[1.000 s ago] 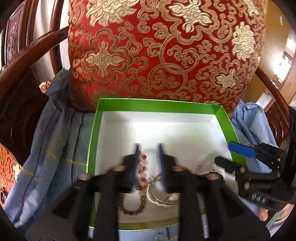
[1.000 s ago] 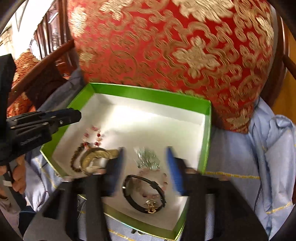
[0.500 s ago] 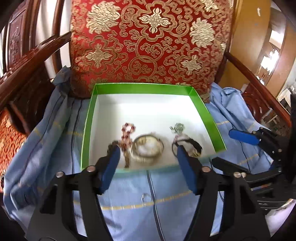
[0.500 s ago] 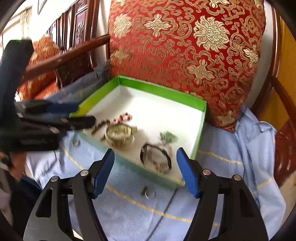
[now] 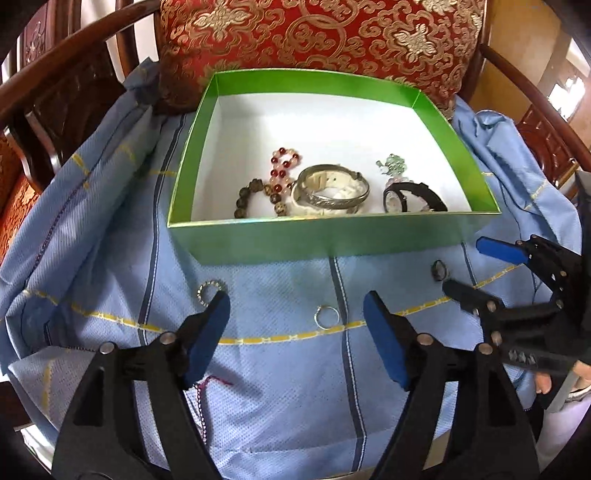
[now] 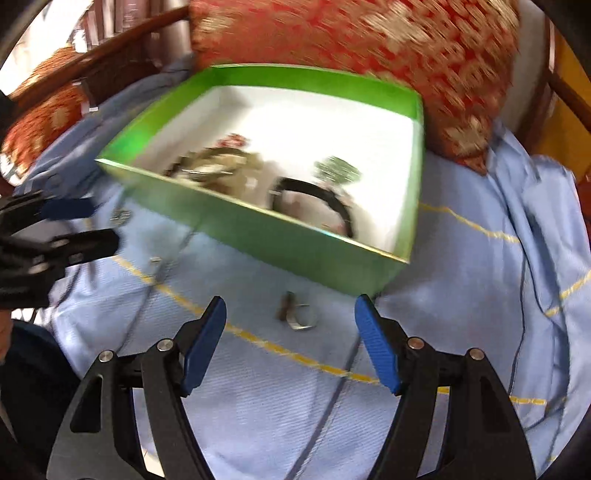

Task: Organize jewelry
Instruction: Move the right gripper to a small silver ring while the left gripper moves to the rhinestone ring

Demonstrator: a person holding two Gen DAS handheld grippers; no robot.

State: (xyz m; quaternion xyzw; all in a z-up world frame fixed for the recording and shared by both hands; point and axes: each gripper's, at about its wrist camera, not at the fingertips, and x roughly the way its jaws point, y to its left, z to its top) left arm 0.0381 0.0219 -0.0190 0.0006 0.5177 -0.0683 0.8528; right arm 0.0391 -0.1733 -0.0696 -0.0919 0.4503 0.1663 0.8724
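Green box (image 5: 332, 236) already holds bracelets (image 5: 328, 192) and a watch (image 5: 410, 195); three rings (image 5: 327, 316) remain on the cloth (image 5: 258, 369). Left gripper (image 5: 295, 325) is opening, empty; right gripper (image 6: 290, 325) released, empty.

Green box (image 5: 332, 236), red-gold brocade cushion (image 5: 332, 33), blue yellow-striped cloth (image 5: 277, 387)

Both grippers are back out of the green box (image 5: 332, 236), now over the blue cloth (image 5: 280, 387). My left gripper (image 5: 295, 328) is opening, jaws empty, small ring (image 5: 326, 316) at 12 o'clock. Right gripper (image 6: 288, 332) is wider too, nothing between its jaws.
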